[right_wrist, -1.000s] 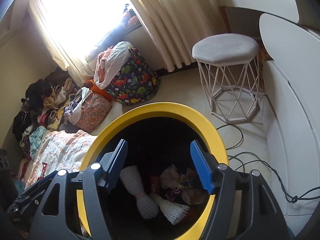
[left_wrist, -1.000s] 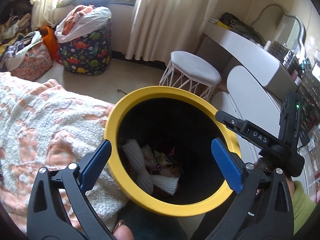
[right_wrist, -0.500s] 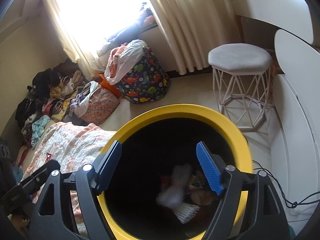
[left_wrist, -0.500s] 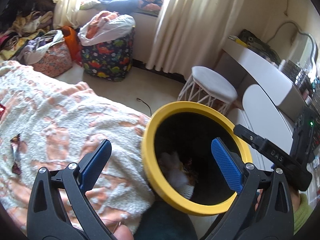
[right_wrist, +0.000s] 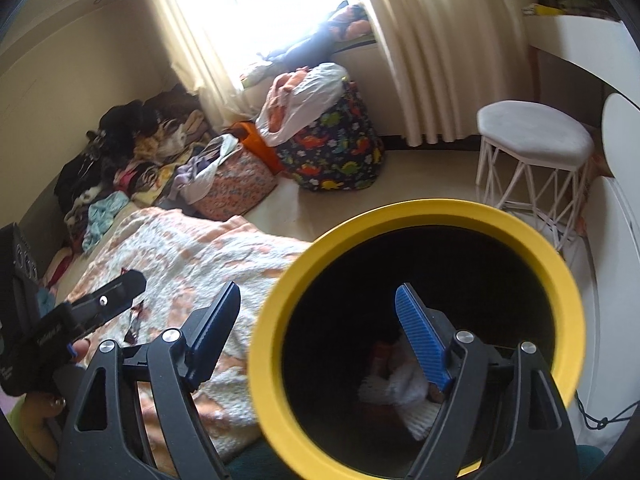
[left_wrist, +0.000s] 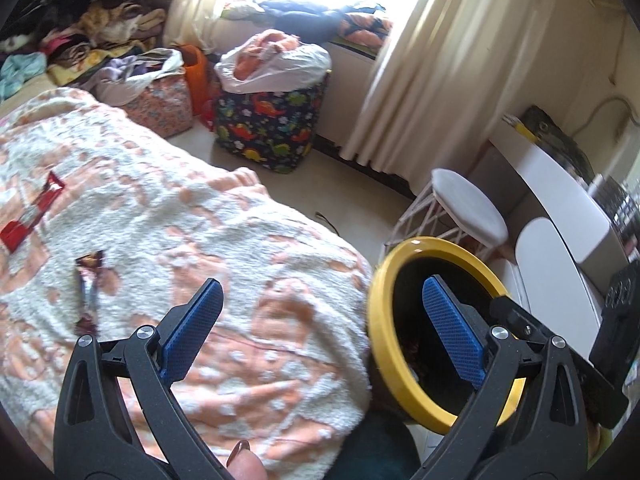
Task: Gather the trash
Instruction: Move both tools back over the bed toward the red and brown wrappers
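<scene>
Over on the far left of my left camera, a red wrapper (left_wrist: pixel 30 216) lies on the fuzzy peach-and-white blanket (left_wrist: pixel 224 240), and a little nearer me a dark foil wrapper (left_wrist: pixel 89 280) lies flat on the same blanket, ahead of and to the left of my left gripper (left_wrist: pixel 320 320). That gripper hangs above the blanket with its blue pads spread wide and nothing between them; its right pad sits in front of the mouth of the yellow-rimmed bin (left_wrist: pixel 384 320), which stands just beside the blanket's edge. In my right camera, the left gripper's black body pokes in at the left edge over the blanket. Further right, my right gripper (right_wrist: pixel 318 340) straddles the bin's near rim (right_wrist: pixel 276 300): one pad is over the blanket, the other is over the dark opening. Its jaws have just been opening wider and hold nothing. Down inside the bin I can see white foam netting (right_wrist: pixel 404 396) and some blurred scraps. Beyond the bin, to the right, stands a white stool (right_wrist: pixel 534 136).
</scene>
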`<state>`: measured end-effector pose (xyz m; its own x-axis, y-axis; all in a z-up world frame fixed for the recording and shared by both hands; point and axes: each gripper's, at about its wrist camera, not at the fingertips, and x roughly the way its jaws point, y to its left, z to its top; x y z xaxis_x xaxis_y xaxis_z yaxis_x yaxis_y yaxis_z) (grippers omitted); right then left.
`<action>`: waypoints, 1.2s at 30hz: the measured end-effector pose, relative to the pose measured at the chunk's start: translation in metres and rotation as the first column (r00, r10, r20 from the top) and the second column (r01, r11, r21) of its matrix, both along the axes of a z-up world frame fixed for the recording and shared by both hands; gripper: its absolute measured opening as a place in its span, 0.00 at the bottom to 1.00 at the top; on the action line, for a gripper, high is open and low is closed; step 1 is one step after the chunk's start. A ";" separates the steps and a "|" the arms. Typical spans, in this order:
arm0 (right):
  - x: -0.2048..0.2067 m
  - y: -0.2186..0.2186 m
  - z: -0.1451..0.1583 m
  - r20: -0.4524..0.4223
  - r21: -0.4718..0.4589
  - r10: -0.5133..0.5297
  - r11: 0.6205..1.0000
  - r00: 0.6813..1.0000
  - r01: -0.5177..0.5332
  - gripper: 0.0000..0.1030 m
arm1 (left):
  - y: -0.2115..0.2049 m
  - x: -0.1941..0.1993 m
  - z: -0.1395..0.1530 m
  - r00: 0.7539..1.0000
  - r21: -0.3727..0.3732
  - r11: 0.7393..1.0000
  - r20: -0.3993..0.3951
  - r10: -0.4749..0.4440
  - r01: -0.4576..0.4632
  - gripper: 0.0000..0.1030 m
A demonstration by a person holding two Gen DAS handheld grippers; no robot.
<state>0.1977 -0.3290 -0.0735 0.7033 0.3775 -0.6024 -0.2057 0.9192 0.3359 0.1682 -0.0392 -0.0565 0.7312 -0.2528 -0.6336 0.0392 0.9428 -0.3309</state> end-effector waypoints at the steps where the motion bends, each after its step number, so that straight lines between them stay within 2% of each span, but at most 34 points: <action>1: 0.000 0.004 0.000 -0.001 -0.003 0.009 1.000 1.000 -0.009 0.75 | 0.007 -0.001 0.000 1.000 -0.004 1.000 0.000 0.016 -0.016 0.89; 18: 0.000 0.093 0.002 -0.007 -0.041 0.205 0.978 0.979 -0.206 0.75 | 0.097 -0.011 -0.005 0.979 -0.039 0.978 -0.001 0.204 -0.204 0.89; 26: -0.003 0.143 -0.004 -0.026 -0.063 0.313 0.947 0.950 -0.314 0.76 | 0.142 -0.018 -0.008 0.955 -0.028 0.955 0.001 0.297 -0.297 0.89; 36: -0.001 0.212 -0.015 -0.055 -0.078 0.446 0.890 0.893 -0.449 0.76 | 0.202 -0.021 -0.021 0.918 -0.015 0.918 -0.008 0.397 -0.397 0.89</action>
